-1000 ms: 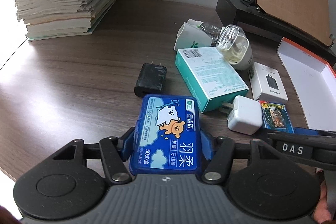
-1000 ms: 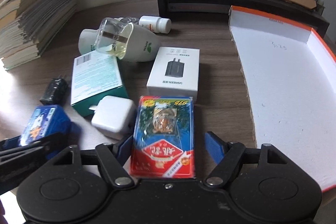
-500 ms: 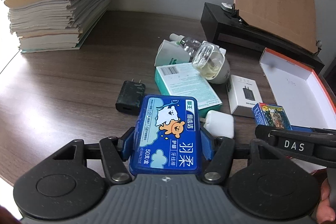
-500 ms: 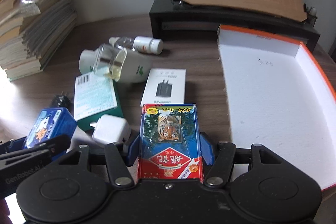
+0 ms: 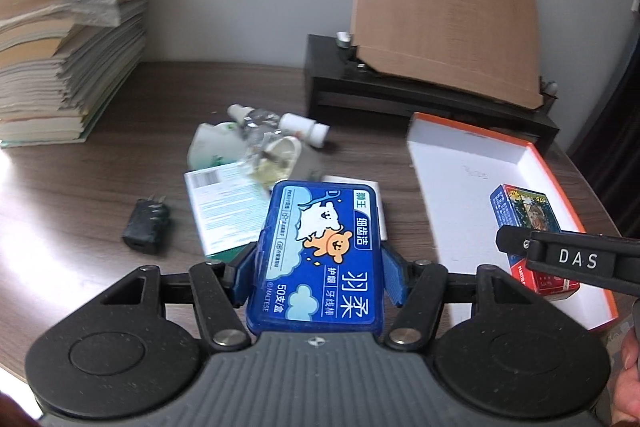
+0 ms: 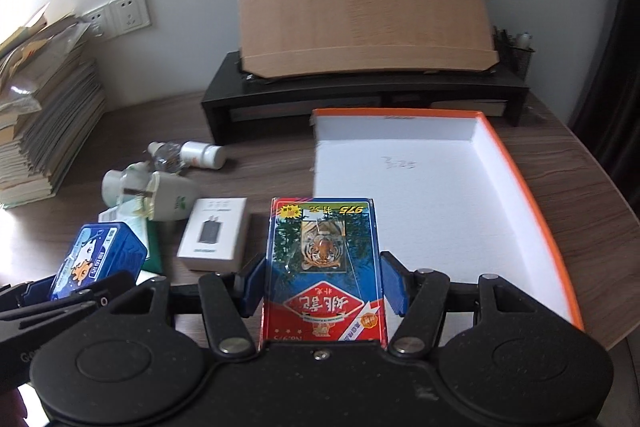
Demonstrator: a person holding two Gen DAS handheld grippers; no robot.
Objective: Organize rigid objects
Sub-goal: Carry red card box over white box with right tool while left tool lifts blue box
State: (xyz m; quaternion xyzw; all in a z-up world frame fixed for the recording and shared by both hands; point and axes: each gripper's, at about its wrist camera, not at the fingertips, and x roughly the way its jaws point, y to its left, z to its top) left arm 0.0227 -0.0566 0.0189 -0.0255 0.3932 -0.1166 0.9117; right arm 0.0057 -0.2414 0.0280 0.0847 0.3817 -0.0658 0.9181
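Note:
My left gripper (image 5: 320,273) is shut on a blue floss-pick box (image 5: 320,251) and holds it above the table; the box also shows in the right wrist view (image 6: 96,261). My right gripper (image 6: 323,281) is shut on a red and blue card box with a tiger (image 6: 324,267), held above the near left part of the orange-rimmed white tray (image 6: 532,211). The card box also shows in the left wrist view (image 5: 528,223) over the tray (image 5: 460,163).
On the wooden table lie a black charger (image 5: 146,227), a green and white box (image 5: 228,203), a white charger box (image 6: 214,233), a white plug-in device (image 6: 156,199) and a small white bottle (image 6: 202,153). A book stack (image 5: 60,67) stands left; a black stand with a board (image 6: 360,83) behind.
Both grippers have risen and moved right with their boxes. The right gripper closed on the card box, lifted it off the table and brought it over the tray.

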